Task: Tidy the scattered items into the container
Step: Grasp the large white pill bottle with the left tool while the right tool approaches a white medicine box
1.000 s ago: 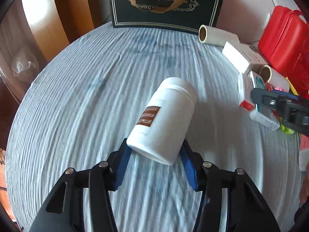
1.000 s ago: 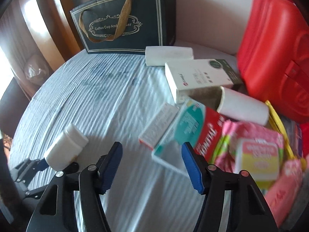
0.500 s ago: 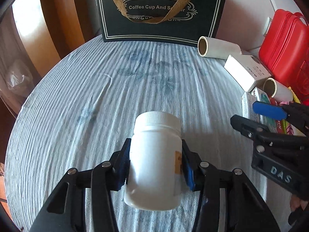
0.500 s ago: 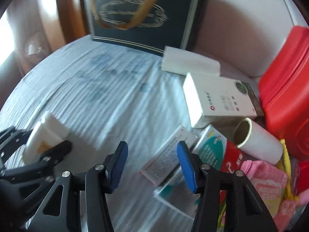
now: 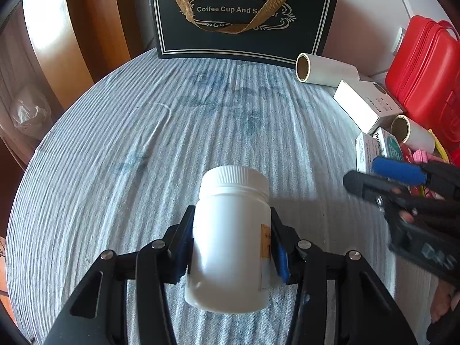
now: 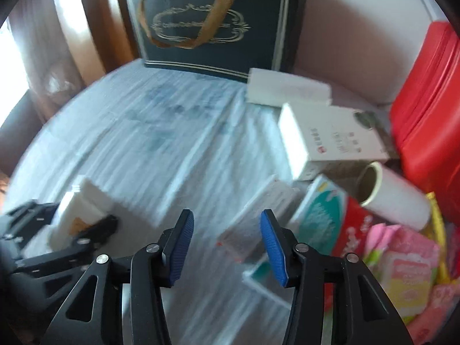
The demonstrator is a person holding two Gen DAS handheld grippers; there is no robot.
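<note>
Left gripper [image 5: 231,247] fingers clamp white bottle [image 5: 230,238] mid-body; right gripper [image 6: 227,247] fingers narrowing, empty, white carton [image 6: 258,215] just beyond.

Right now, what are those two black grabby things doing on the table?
A person is tidying up with a grabbing tool in each hand. The left tool is squeezing a white bottle by its sides, cap pointing away, over the striped cloth. The right tool has been closing but holds nothing; it hovers by a small white box in the pile of boxes and paper rolls. The red case stands behind that pile, and the bottle isn't in it yet.
</note>
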